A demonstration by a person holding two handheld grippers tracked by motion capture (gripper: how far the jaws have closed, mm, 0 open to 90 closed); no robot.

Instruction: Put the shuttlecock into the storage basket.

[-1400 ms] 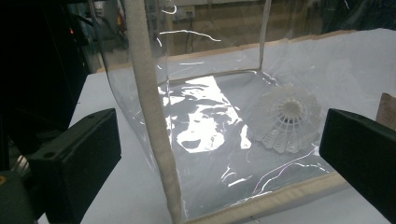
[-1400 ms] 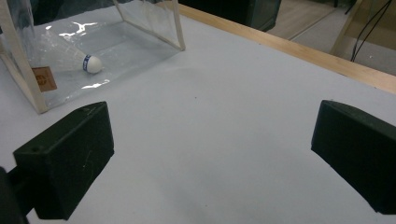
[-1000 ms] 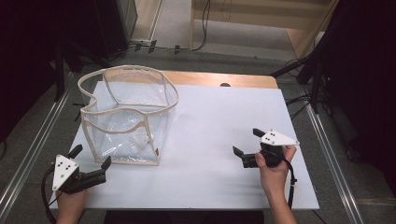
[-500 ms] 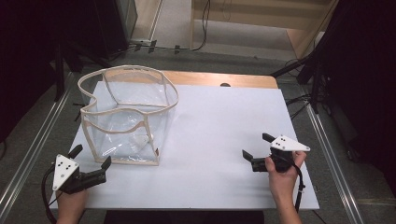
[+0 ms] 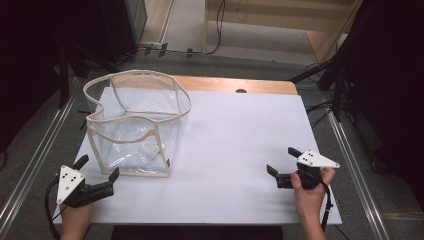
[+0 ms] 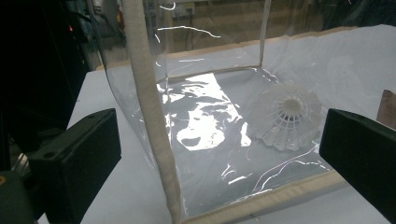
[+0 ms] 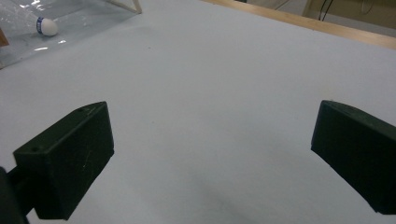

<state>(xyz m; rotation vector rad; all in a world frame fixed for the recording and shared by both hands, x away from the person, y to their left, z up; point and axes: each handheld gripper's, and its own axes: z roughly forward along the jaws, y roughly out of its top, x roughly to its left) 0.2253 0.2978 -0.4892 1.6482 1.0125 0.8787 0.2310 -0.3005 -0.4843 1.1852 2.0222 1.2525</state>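
Observation:
A clear plastic bag (image 5: 135, 125) with beige fabric trim stands open on the white table (image 5: 240, 130) at the left. Inside it lies a white shuttlecock (image 6: 289, 116), its cork tip (image 7: 45, 26) pointing toward the right gripper view. My left gripper (image 5: 97, 175) rests near the front left corner, just in front of the bag's near corner (image 6: 154, 135), jaws wide apart and empty. At the front right, my right gripper (image 5: 282, 162) is open too, with bare table between its jaws, well away from the bag.
A wooden strip (image 5: 235, 84) edges the table's far side. Metal rails (image 5: 350, 150) run along both sides. Dark stands and cables crowd the floor behind. A small brown tag (image 6: 386, 109) shows at the bag's right.
My right gripper has drawn back toward the front right of the table, away from the bag. The left gripper and the bag have stayed put.

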